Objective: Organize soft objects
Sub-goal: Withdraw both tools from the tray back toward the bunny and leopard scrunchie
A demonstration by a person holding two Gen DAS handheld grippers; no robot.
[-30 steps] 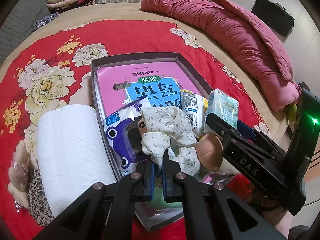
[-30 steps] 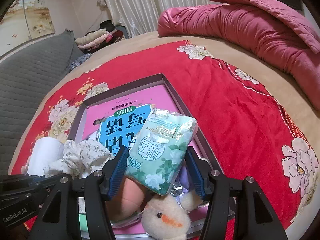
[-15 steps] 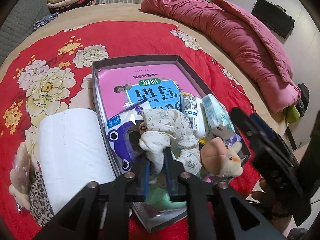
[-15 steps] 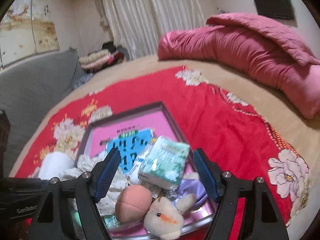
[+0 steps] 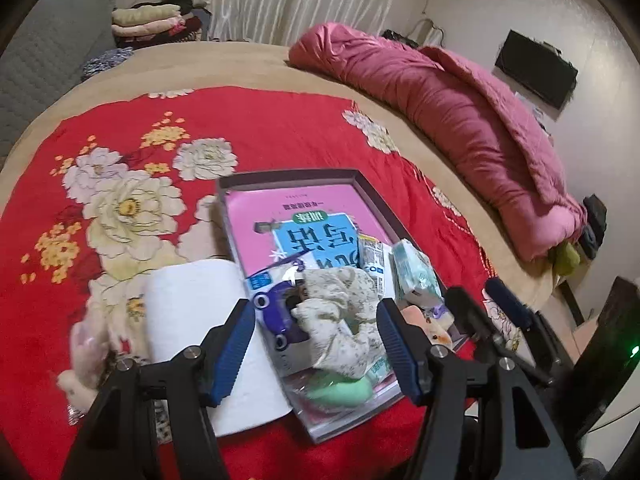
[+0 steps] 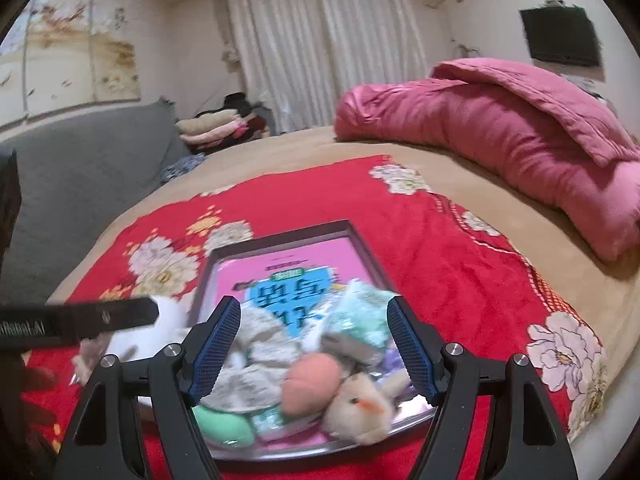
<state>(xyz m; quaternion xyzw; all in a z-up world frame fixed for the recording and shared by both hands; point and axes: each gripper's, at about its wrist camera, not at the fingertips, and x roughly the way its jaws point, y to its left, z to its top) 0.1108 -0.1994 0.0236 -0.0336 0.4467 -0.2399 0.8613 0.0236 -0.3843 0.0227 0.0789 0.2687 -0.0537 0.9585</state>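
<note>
A grey tray (image 5: 288, 175) (image 6: 362, 242) lies on the red floral blanket and holds a pink book and several soft things. The floral cloth (image 5: 340, 320) (image 6: 256, 360) lies loose in the tray. The green tissue pack (image 5: 414, 272) (image 6: 360, 320) lies beside it. A plush chick (image 6: 360, 404) and a green soft piece (image 5: 336, 390) sit at the tray's near end. My left gripper (image 5: 316, 350) is open and empty above the cloth. My right gripper (image 6: 312, 350) is open and empty above the tray; it also shows in the left wrist view (image 5: 484, 312).
A white paper roll (image 5: 200, 320) lies left of the tray, with a plush toy (image 5: 84, 360) beside it. A rolled pink quilt (image 5: 460, 120) (image 6: 500, 140) lies at the back right. Folded clothes (image 6: 212, 130) and a grey sofa (image 6: 80, 168) stand beyond the bed.
My left gripper let go of the floral cloth, opened wide and pulled back. My right gripper released the tissue pack into the tray and drew back and up.
</note>
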